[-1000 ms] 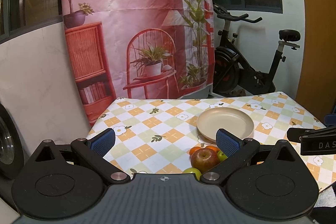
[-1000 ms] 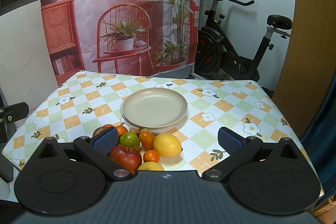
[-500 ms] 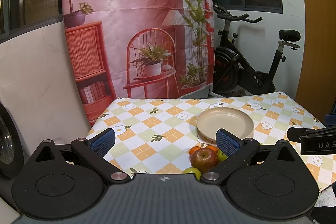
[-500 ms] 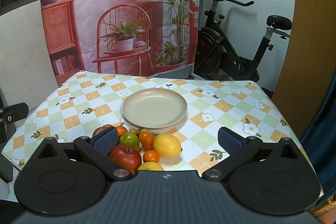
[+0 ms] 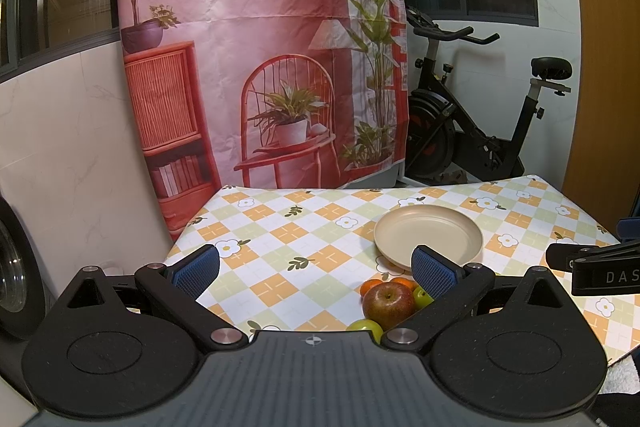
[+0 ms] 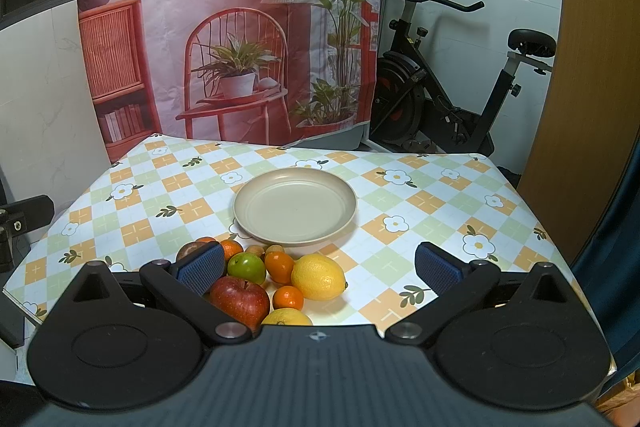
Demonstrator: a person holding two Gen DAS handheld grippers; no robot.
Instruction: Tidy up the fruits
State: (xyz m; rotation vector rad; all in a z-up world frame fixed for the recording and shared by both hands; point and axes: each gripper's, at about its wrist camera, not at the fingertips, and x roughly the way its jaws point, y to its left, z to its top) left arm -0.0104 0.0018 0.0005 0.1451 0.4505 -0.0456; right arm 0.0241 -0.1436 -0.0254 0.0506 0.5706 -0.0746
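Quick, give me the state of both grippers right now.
Left gripper: open, holding nothing, above the tablecloth.
Right gripper: open, holding nothing, fingers either side of the lemon.

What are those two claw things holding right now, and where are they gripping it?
Nothing. The left gripper and the right gripper are both open with nothing between their pads. The fruit lies on the table, and the plate is bare.

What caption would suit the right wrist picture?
Open right gripper poised over a heap of fruit beside an empty beige plate on a checked tablecloth.
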